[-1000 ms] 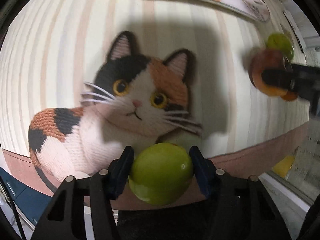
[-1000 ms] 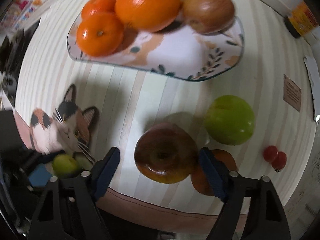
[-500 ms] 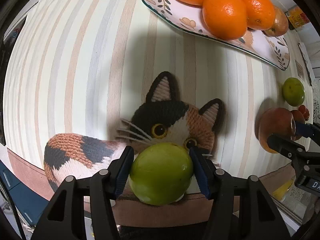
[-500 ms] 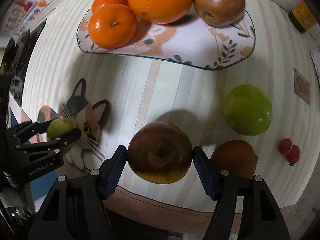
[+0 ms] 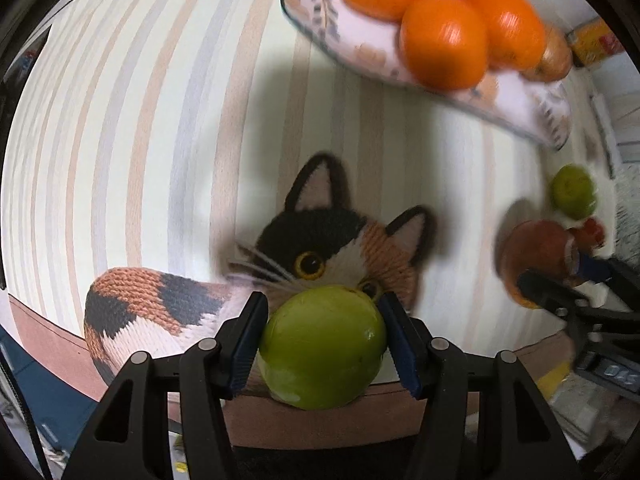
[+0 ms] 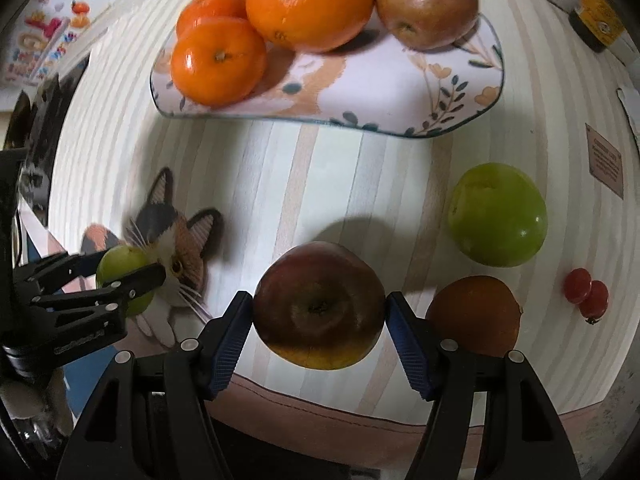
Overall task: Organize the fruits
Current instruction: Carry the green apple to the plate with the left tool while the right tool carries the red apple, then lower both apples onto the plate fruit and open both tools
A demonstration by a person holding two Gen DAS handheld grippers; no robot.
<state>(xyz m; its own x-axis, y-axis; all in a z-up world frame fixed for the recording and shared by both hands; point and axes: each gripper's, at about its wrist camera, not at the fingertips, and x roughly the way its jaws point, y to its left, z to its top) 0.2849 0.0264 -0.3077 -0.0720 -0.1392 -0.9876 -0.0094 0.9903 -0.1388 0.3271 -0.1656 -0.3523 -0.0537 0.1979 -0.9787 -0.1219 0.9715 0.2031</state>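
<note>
My left gripper point(image 5: 322, 336) is shut on a small green fruit point(image 5: 322, 346) and holds it above the cat picture point(image 5: 320, 248) on the striped cloth; it also shows in the right wrist view point(image 6: 120, 276). My right gripper point(image 6: 319, 312) is shut on a dark red apple point(image 6: 318, 310), lifted over the cloth; the apple also shows in the left wrist view point(image 5: 536, 254). The floral plate point(image 6: 400, 92) at the back holds a big orange point(image 6: 310, 4), two smaller oranges point(image 6: 218, 60) and a brownish apple point(image 6: 426, 2).
On the cloth to the right lie a large green apple point(image 6: 498, 214), a brown-orange fruit point(image 6: 476, 314) and two cherry tomatoes point(image 6: 586, 292). A small card point(image 6: 606, 160) lies at the far right. The table's front edge runs close under both grippers.
Both grippers have risen and moved toward the plate with their fruit held. The right gripper closed on the red apple and lifted it.
</note>
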